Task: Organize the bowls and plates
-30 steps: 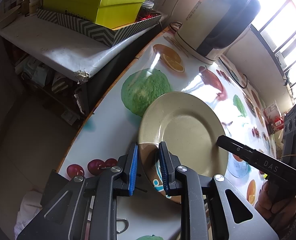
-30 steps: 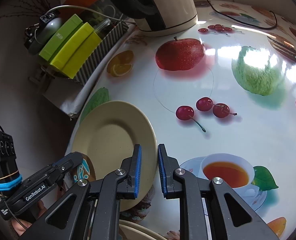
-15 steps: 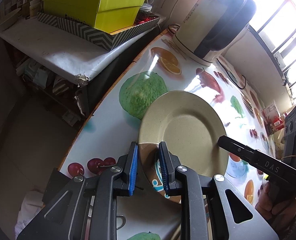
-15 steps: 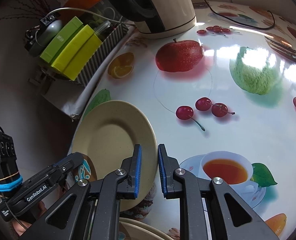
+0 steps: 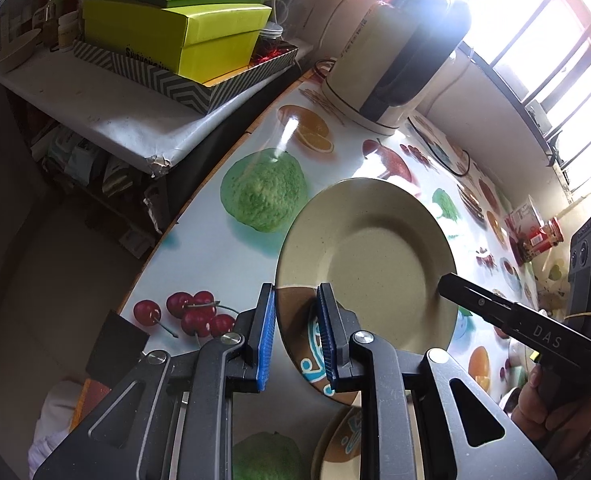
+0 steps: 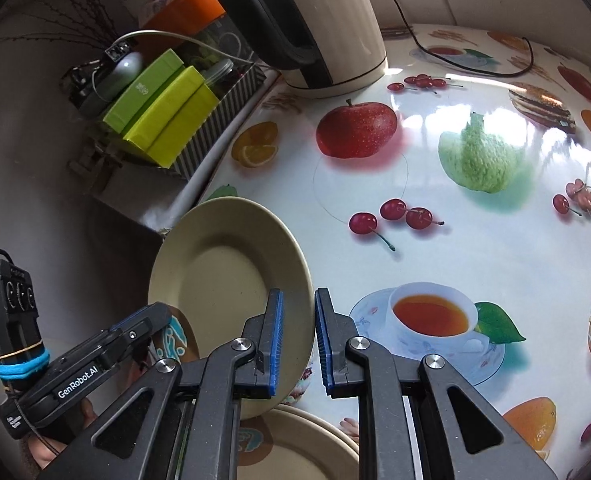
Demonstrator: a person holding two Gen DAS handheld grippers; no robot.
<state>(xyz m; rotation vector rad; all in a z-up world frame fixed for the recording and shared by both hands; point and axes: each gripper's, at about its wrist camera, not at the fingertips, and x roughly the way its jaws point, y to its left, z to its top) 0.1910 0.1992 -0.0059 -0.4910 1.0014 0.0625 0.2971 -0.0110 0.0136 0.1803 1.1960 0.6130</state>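
Left wrist view: the left gripper (image 5: 293,336) grasps the near rim of a beige plate (image 5: 371,256), one blue pad under the rim and one over it, while the right gripper (image 5: 447,284) pinches the far-right rim. The plate is tilted and appears clear of the table (image 5: 215,248), with a second plate (image 5: 337,446) lying below it at the near edge. The likely fault from here is slip: each grip takes only a narrow strip of smooth rim, so any uneven pull between the two hands could twist the plate free and drop it onto the plate beneath or off the near table edge, which lies just left of it. The gripper points steeply downward, and the hand (image 5: 555,412) holding the other tool shows at the right. Right wrist view: the right gripper (image 6: 298,338) is clenched on the plate (image 6: 223,268) at its right rim, and the left gripper (image 6: 151,314) enters from the near left, steeply inclined. The kettle (image 6: 327,20) stands well apart at the far side; the lower plate (image 6: 295,452) sits directly under the jaws, so a careless descent could knock the two together.
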